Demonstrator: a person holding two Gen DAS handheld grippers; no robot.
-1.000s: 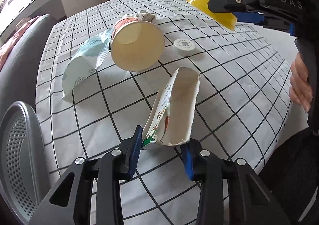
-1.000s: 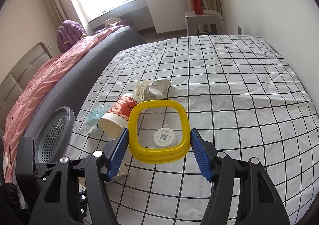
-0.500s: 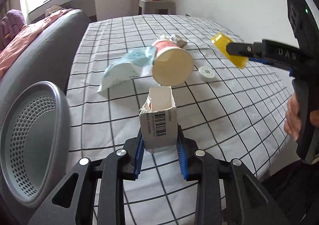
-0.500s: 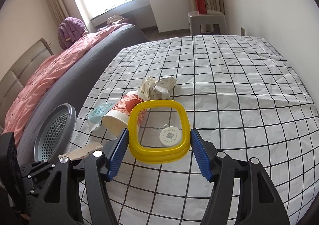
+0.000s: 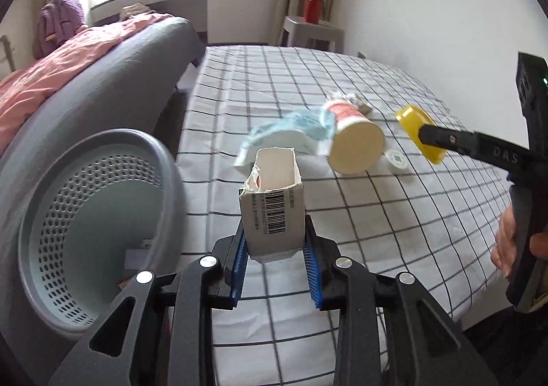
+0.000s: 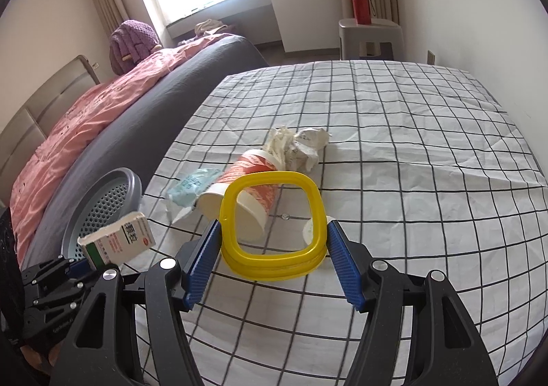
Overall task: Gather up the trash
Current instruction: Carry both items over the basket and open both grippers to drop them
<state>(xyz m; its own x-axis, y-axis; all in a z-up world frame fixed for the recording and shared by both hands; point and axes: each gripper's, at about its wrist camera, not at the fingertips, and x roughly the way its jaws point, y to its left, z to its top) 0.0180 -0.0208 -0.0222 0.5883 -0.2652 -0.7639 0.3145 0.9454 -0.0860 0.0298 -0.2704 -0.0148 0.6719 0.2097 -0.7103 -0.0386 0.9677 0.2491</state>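
Clamping a torn cardboard carton [image 5: 272, 214] between its blue pads, the left hand-held gripper [image 5: 274, 269] holds the box upright off the bench [image 5: 394, 232], barcode face toward the camera and its ripped end open and showing nothing inside. Its jaws have just been closing onto that carton. From the right wrist view the same carton [image 6: 118, 242] sits tilted just beside the rim of the grey perforated waste basket [image 6: 102, 204].

That basket [image 5: 85, 214] stands at the bench's left edge, against the grey bed frame [image 5: 102, 77]; a few small scraps of paper lie at its bottom.

The right hand-held gripper [image 6: 272, 249] grips a yellow square container lid [image 6: 272, 221] by its two sides, hanging above the checked tablecloth, with a person's fingers [image 5: 507, 242] round its handle.

Beneath and beyond it lie a paper cup [image 6: 250, 194] on its side, its open mouth toward the cameras and bare inside, a light blue wrapper [image 6: 191, 187] touching the cup, a wad of crumpled paper [image 6: 298, 146] at the cup's base, and a small white round cap [image 5: 395, 158] just right of the cup.

The far half and right side of the bench are uncluttered cloth; a narrow gap separates its left edge from the bed. A grey stool [image 6: 371, 36] bearing a red bottle [image 6: 359, 5] stands past the far edge.
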